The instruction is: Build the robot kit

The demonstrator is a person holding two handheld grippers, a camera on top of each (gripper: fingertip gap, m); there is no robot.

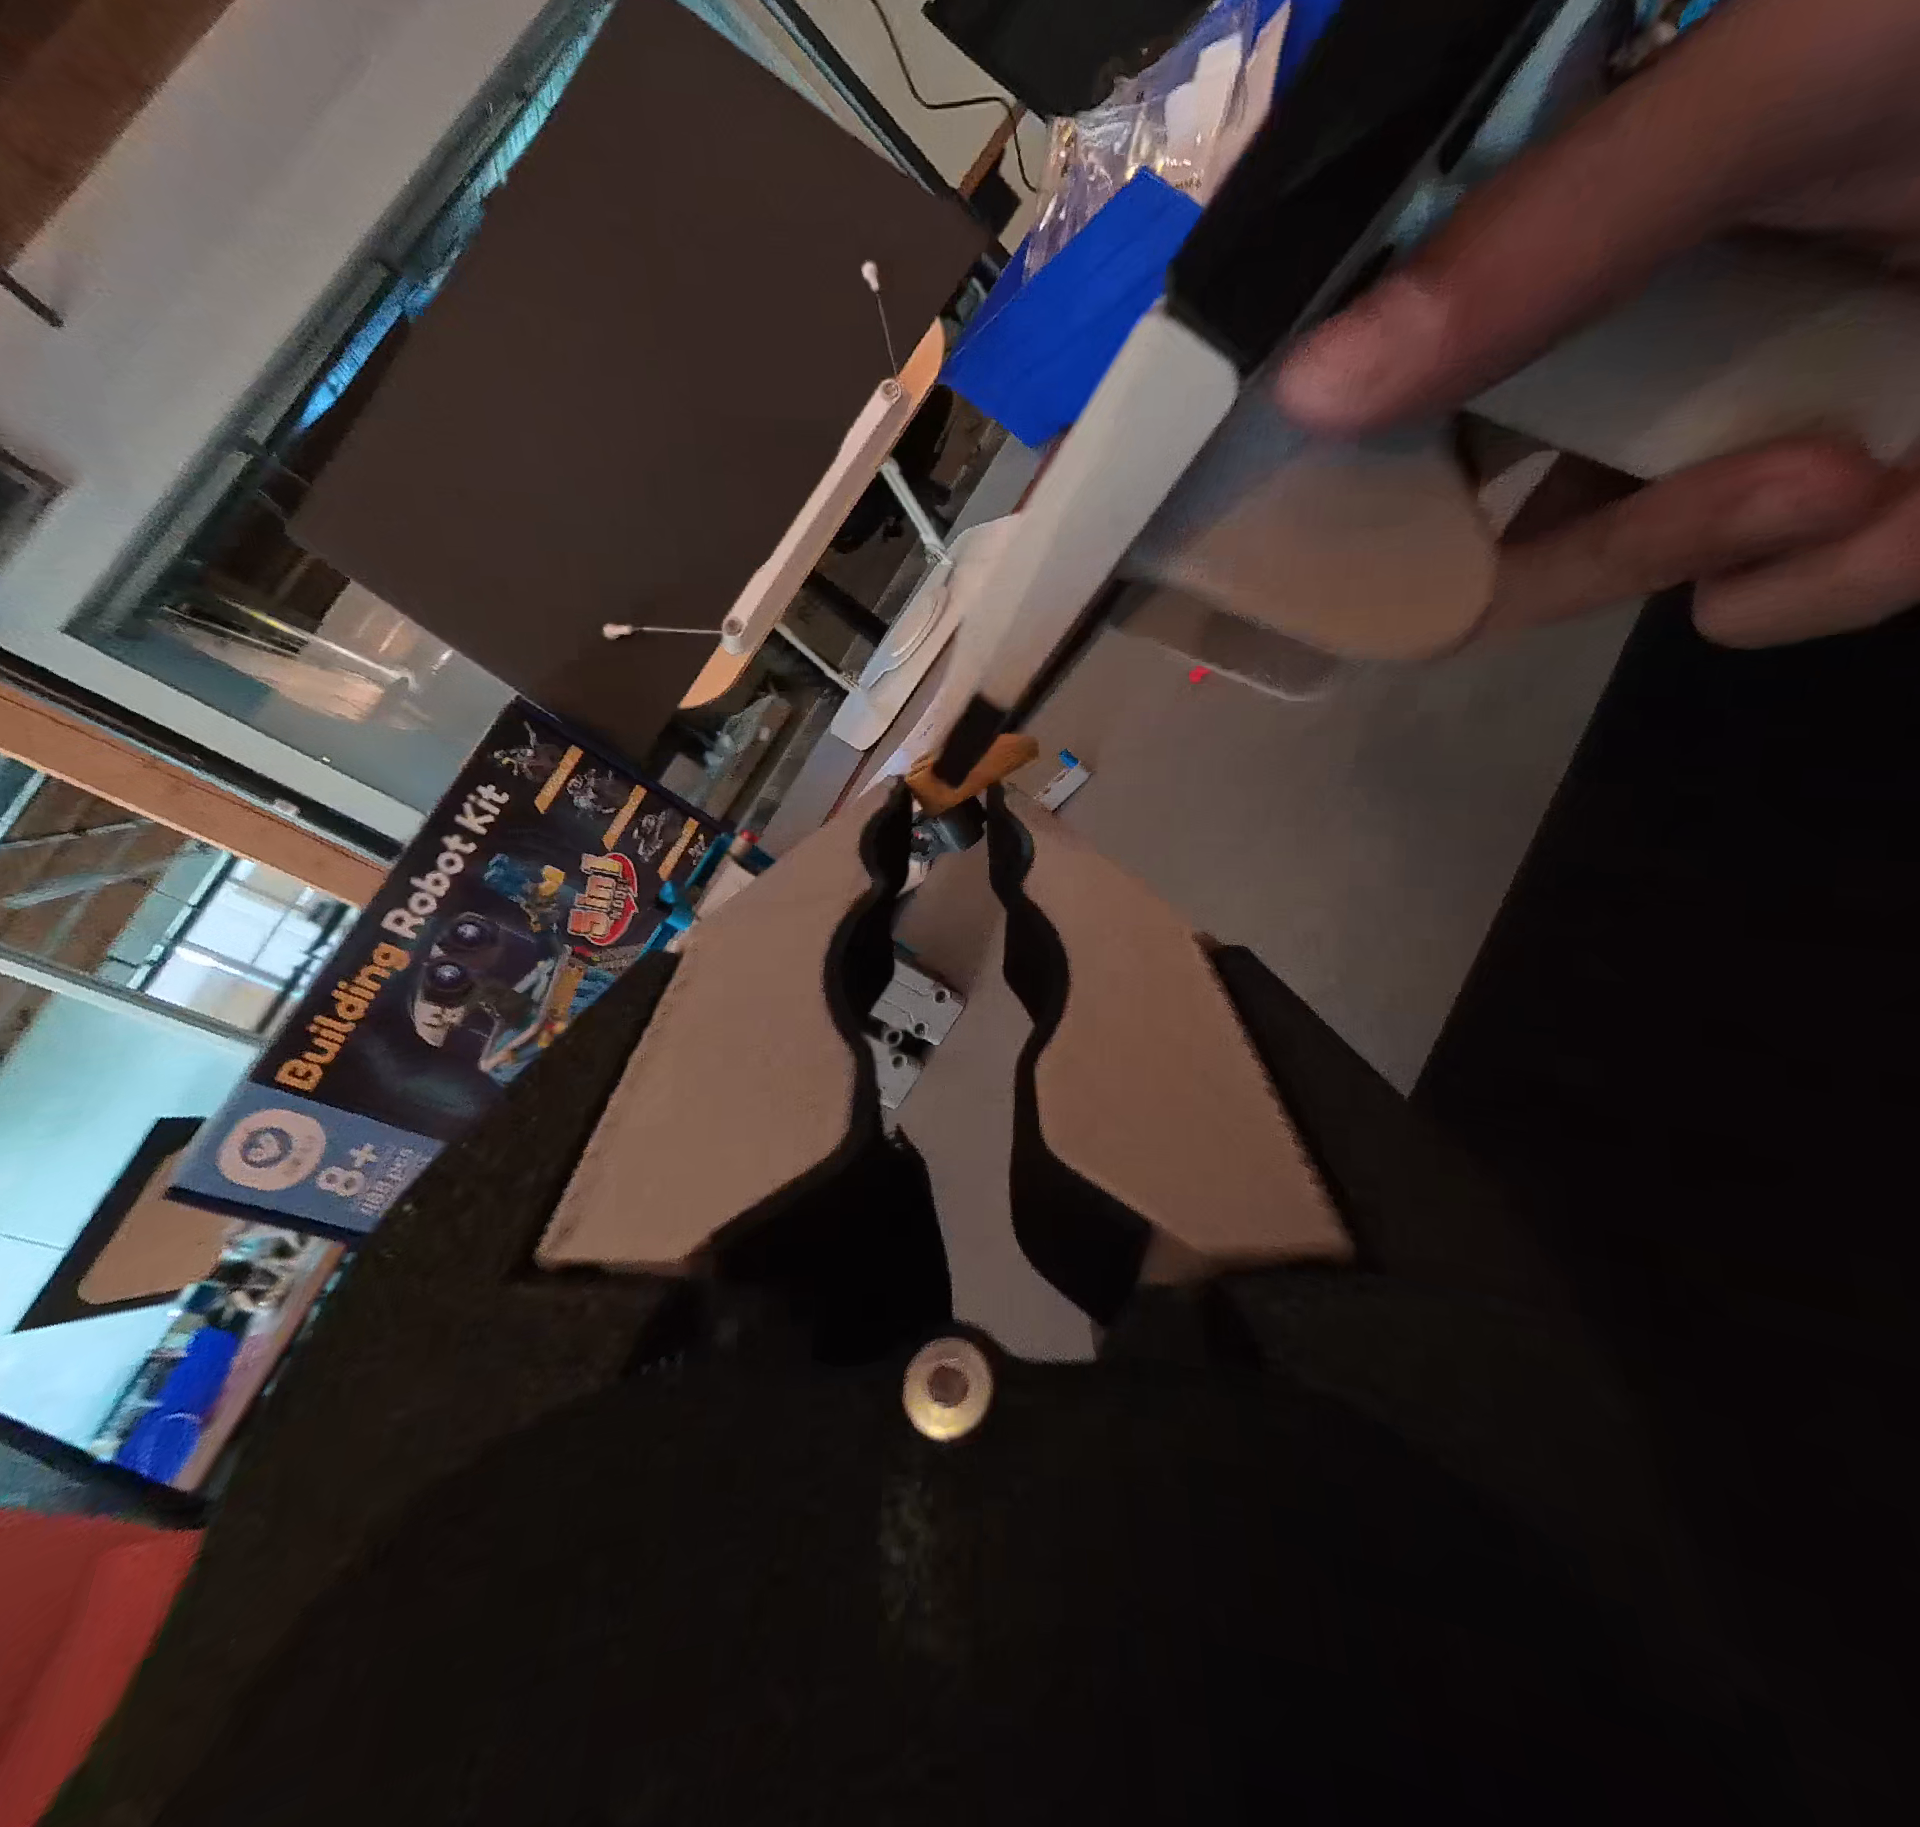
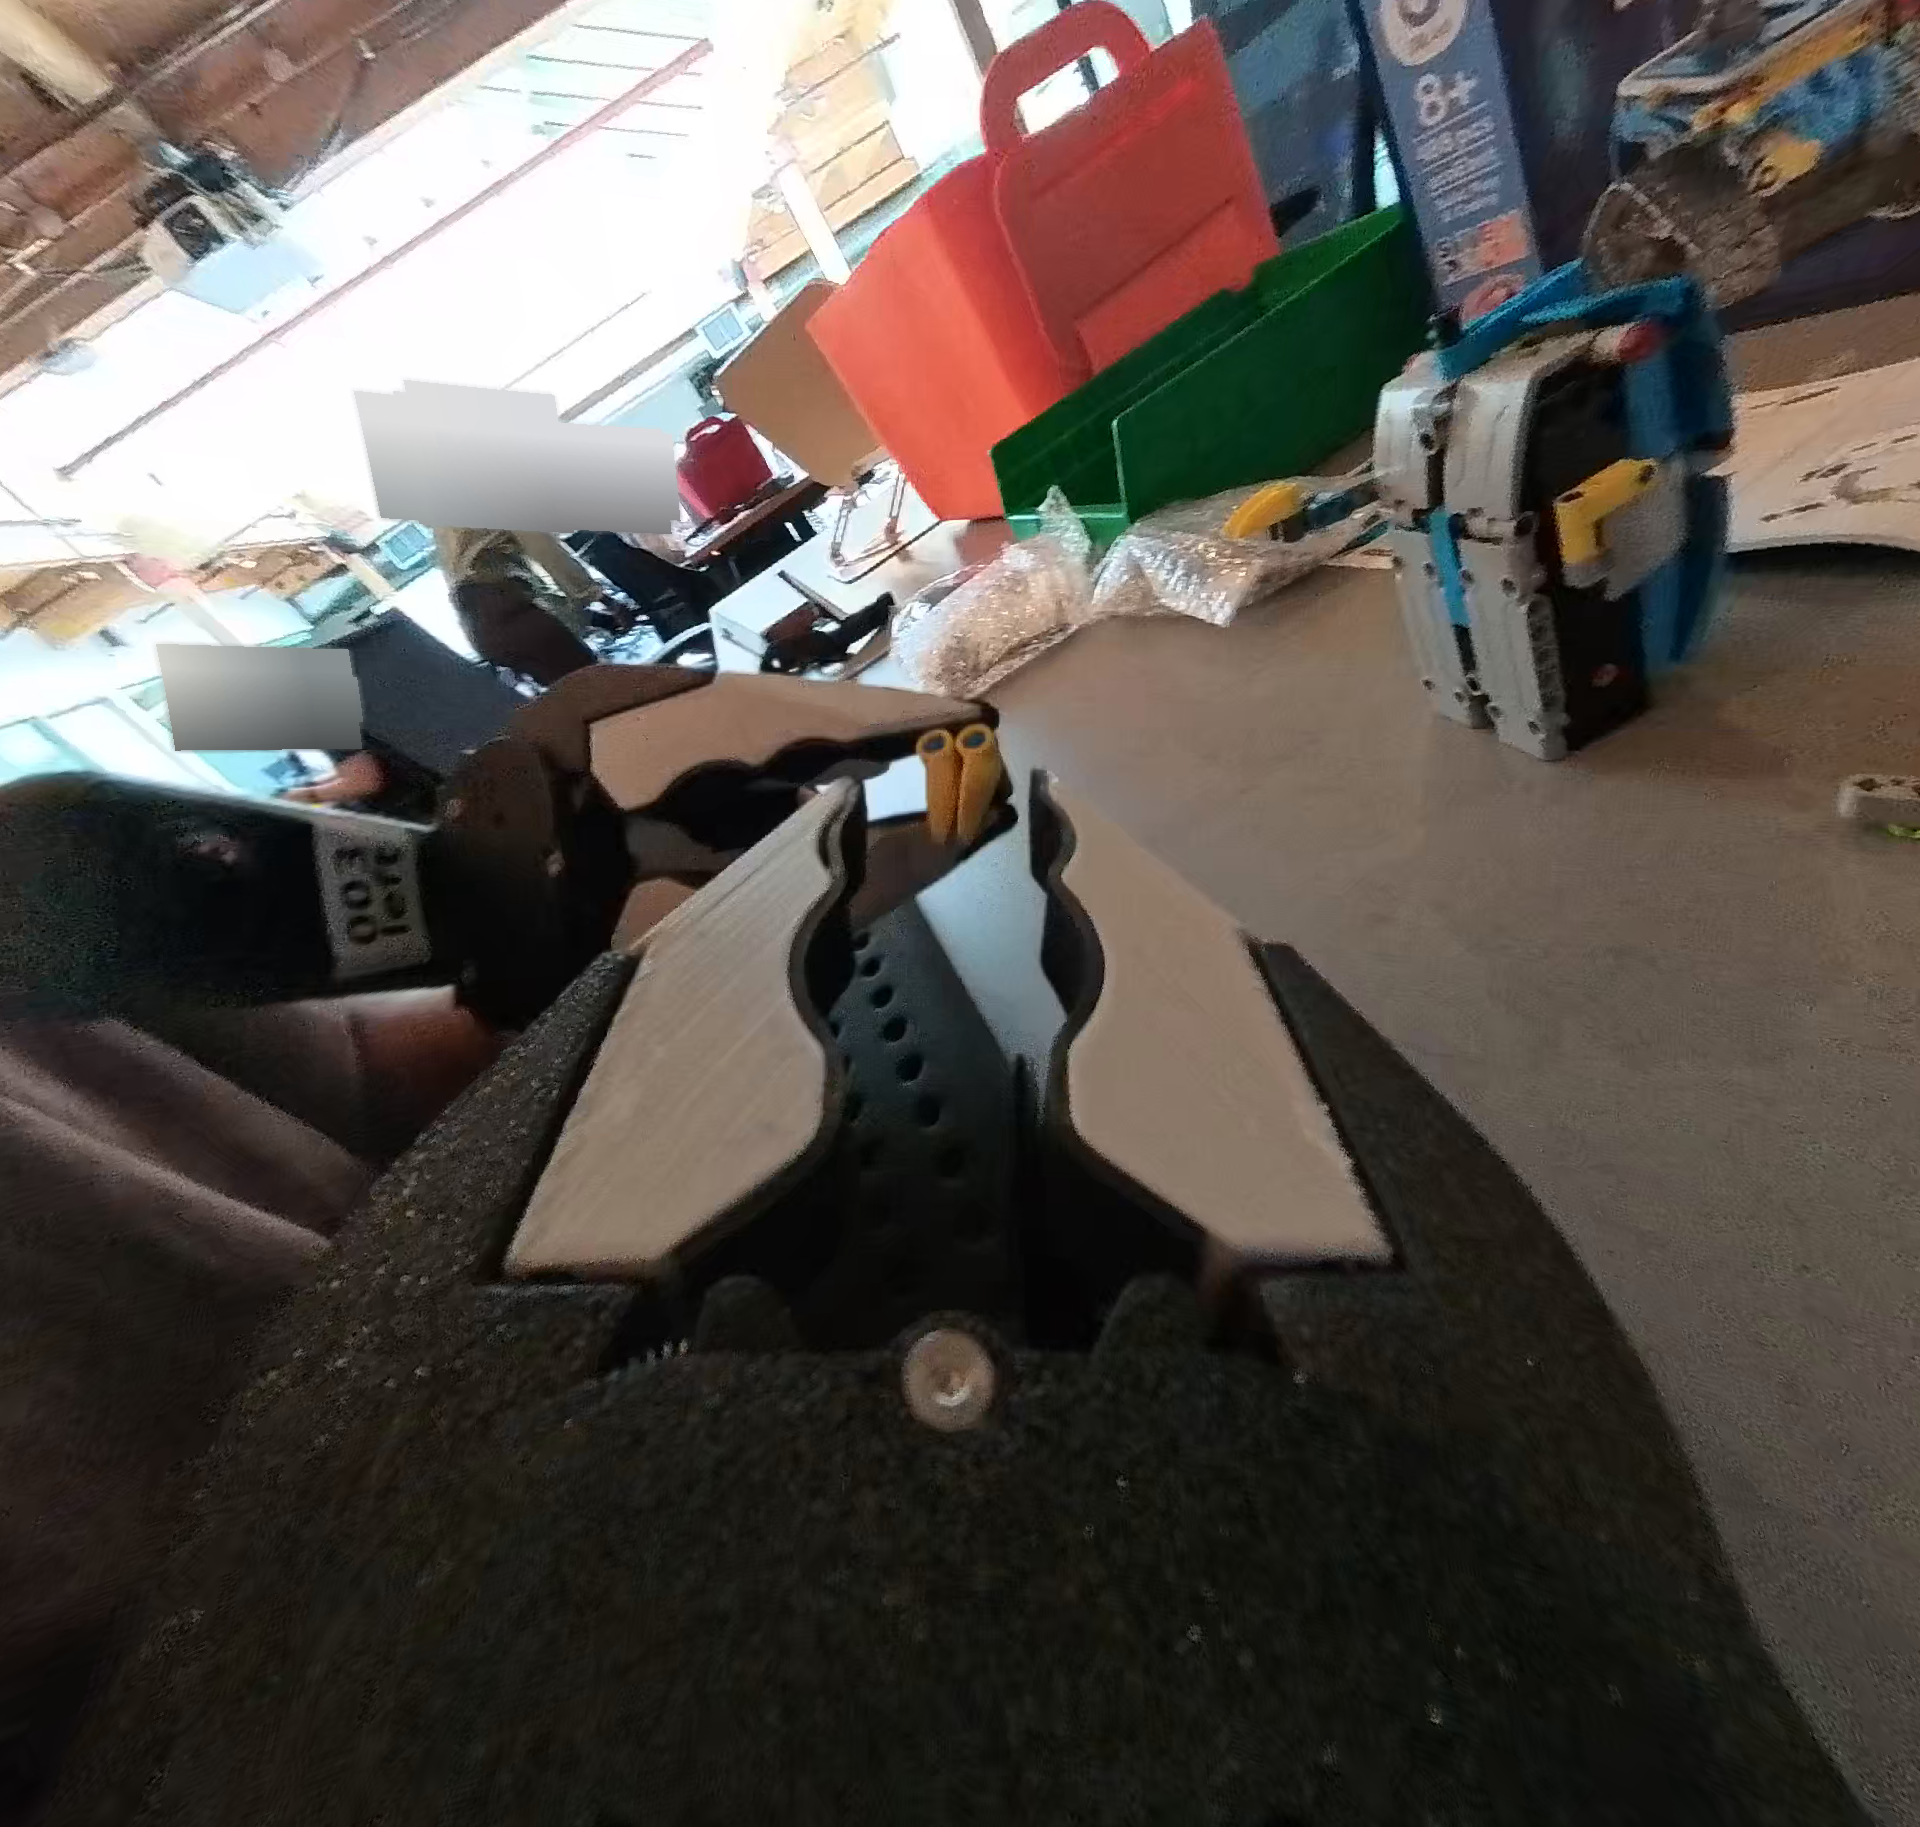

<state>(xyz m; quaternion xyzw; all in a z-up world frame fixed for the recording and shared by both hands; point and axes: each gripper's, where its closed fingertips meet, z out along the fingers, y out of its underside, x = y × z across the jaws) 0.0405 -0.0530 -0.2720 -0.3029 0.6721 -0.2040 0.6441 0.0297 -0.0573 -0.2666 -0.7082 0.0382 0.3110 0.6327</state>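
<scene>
My left gripper (image 1: 943, 813) is shut on a small yellow toy-building part (image 1: 971, 778) at its tips. A grey holed part (image 1: 914, 1014) shows in the gap between its fingers. My right gripper (image 2: 945, 801), held by a hand (image 1: 1662, 219), is shut on a black holed beam (image 2: 902, 1029). In the left wrist view it comes in from the upper right (image 1: 1039, 676), and the black beam's end (image 1: 971, 738) meets the yellow part. In the right wrist view the left gripper (image 2: 977, 769) comes in from the left, holding the yellow part (image 2: 961, 780) just beyond my right fingertips.
On the grey table (image 2: 1455, 946) stand a blue-and-grey built model (image 2: 1538, 551), a green tray (image 2: 1247, 395), a red carry box (image 2: 1039, 302), bags of parts (image 2: 1039, 603) and a kit box (image 1: 468, 946). A small loose part (image 2: 1881, 795) lies at the right edge. The grippers are tip to tip, or close to it.
</scene>
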